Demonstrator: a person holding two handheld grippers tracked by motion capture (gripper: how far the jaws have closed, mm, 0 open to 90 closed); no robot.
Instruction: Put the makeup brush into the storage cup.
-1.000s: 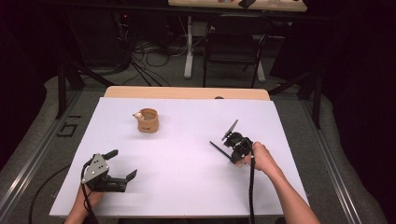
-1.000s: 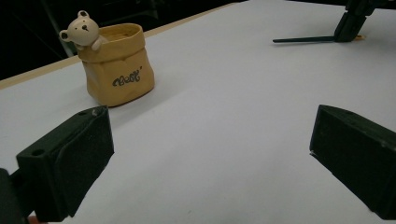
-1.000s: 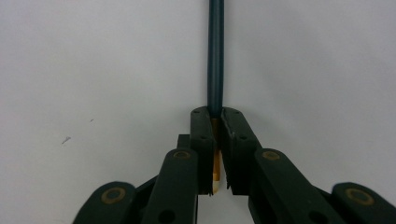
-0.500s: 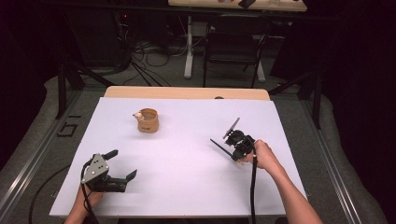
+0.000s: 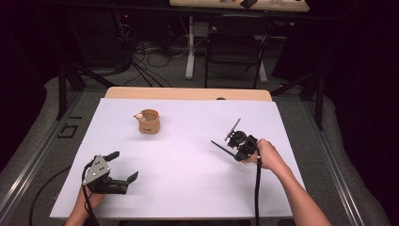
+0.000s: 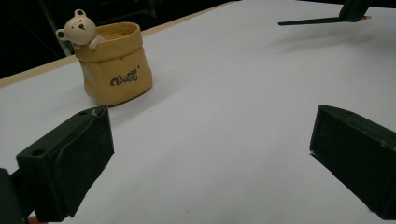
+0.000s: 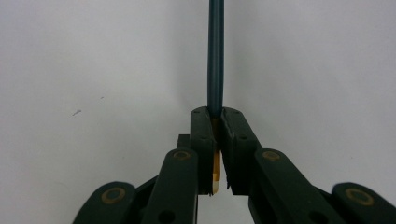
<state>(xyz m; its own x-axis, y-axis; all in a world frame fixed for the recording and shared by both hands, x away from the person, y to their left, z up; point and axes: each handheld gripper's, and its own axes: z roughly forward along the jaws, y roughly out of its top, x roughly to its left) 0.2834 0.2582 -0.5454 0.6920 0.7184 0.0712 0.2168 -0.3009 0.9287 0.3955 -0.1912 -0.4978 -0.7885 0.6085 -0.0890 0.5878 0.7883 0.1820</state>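
High view is showing almost nothing changing: the right claw [image 5: 229, 137] is staying clenched on a pen [image 7: 215, 56], well right of the pot [image 5: 149, 121]; left claw [image 5: 123, 165] is resting released on the worktop [image 5: 188, 188]. Delivery seems still pending.

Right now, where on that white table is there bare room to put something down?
Nearly everywhere. The widest bare stretch lies between the bear pot, the left gripper and the right gripper, which is shut on a dark pen. The far right corner is bare too. Nowhere is crowded.
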